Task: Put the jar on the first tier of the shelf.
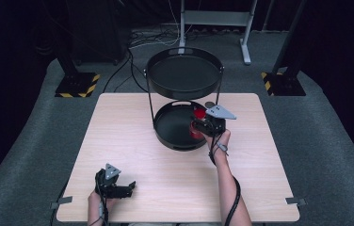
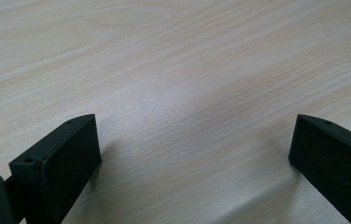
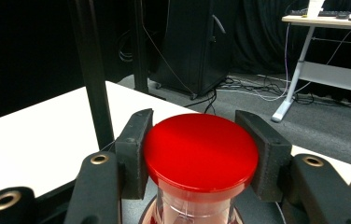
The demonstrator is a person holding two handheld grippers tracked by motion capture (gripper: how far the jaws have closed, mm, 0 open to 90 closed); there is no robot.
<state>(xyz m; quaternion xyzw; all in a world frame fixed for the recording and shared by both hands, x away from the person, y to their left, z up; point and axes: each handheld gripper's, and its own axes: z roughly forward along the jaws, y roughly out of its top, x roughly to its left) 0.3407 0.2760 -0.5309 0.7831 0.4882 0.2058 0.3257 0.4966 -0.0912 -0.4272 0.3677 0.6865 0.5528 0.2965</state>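
The right gripper (image 3: pixel 200 154) pinched a red-lidded clear jar (image 3: pixel 200 151) just under its lid, over the lower tray (image 1: pixel 168 126) of the two-tier stand. Keeping it upright and clear of the post seemed wise. The left gripper (image 1: pixel 114 181), jaws spread, rested on the counter (image 1: pixel 165 188) nearer the person.

Grey carpet (image 1: pixel 325 141), dark curtains (image 3: pixel 24 46), white desk frame (image 1: pixel 215 19)

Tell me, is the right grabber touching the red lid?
Touching. In the right gripper view, the right gripper's two black jaws press against opposite sides of the red lid, with no gap showing on either side.
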